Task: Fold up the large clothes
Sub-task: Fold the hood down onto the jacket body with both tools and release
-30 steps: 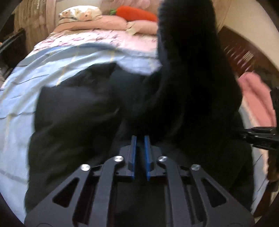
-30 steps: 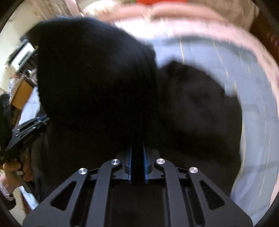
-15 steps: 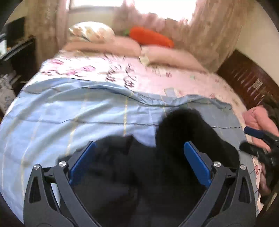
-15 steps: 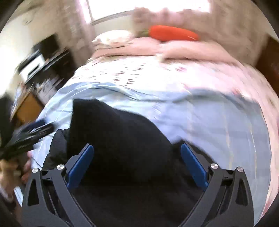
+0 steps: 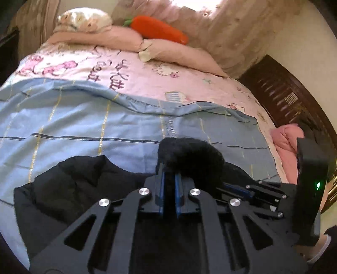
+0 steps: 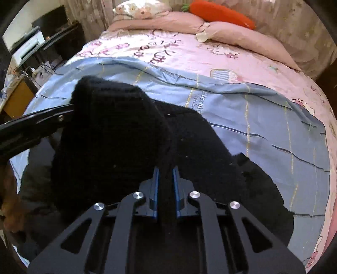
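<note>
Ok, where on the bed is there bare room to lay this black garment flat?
The striped light-blue sheet lies bare between the black knit garment and the pink printed bedding. The head of the bed is crowded with pink pillows and an orange carrot plush.

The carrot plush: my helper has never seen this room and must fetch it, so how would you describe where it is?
Look to the head of the bed, where pink pillows line up before the curtain. The carrot plush lies along their tops. It is the only bright orange thing there, with a green tuft at one end.
</note>
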`<state>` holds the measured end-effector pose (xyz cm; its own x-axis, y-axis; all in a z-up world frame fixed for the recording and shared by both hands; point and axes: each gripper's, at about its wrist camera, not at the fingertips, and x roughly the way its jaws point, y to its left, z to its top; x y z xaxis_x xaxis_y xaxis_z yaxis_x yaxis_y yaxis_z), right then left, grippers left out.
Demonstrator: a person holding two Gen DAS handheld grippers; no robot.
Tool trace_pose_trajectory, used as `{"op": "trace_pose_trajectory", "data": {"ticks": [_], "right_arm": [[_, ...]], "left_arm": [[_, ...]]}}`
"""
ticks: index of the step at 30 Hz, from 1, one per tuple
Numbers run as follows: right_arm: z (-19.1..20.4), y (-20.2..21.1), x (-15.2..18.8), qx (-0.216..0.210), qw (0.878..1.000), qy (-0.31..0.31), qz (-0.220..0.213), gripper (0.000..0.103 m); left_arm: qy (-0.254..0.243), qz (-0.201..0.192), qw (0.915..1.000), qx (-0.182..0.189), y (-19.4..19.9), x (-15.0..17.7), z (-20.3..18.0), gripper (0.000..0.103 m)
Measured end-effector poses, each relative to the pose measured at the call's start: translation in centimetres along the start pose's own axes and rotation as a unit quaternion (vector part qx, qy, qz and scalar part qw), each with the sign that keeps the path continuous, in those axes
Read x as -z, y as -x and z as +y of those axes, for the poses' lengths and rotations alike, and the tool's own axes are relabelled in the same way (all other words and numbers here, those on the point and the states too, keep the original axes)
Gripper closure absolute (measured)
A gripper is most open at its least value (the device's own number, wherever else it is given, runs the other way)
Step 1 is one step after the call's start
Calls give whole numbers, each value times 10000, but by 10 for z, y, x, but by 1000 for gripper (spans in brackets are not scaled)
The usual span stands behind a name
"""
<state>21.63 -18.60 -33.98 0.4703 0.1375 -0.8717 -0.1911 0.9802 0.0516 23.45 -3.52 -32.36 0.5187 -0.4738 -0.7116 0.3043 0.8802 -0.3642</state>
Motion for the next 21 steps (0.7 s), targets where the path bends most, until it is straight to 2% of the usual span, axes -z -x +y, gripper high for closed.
{"op": "trace_pose_trajectory", "data": {"ticks": [4, 7, 9, 13, 14, 16, 17, 18, 19, 20, 21], "right_arm": [[-4, 46, 17, -199, 9993, -57, -297, 92], [-11, 86, 44, -522, 9973, -328, -402, 92], [-10, 107, 69, -638, 9962, -474, -364, 92], [-3, 131, 136, -764, 9941, -767, 29, 92], [-2, 130, 146, -773, 9935, -823, 123, 92], [0, 123, 182, -756, 9895, -1064, 622, 92], [1, 119, 197, -699, 9872, -1137, 871, 92], [1, 118, 206, -648, 9859, -1174, 1006, 92], [2, 118, 214, -580, 9848, -1213, 1102, 92], [1, 120, 217, -527, 9846, -1243, 1114, 92], [0, 127, 218, -394, 9857, -1300, 993, 91]], "left_arm": [[-98, -123, 9998, 117, 39, 17, -22, 96], [-444, -228, 9987, 82, 81, 48, -49, 96], [-633, -154, 9979, -7, 103, 82, -67, 96], [-779, 286, 9963, -214, 122, 151, -86, 96], [-695, 490, 9959, -306, 121, 170, -85, 96], [-568, 871, 9933, -495, 116, 205, -78, 97], [-562, 1070, 9911, -558, 110, 217, -75, 103], [-550, 1460, 9855, -664, 100, 234, -69, 103], [-543, 1730, 9803, -788, 94, 246, -65, 99], [-492, 1993, 9737, -986, 91, 259, -59, 76], [-432, 1989, 9736, -1036, 97, 263, -57, 55]]}}
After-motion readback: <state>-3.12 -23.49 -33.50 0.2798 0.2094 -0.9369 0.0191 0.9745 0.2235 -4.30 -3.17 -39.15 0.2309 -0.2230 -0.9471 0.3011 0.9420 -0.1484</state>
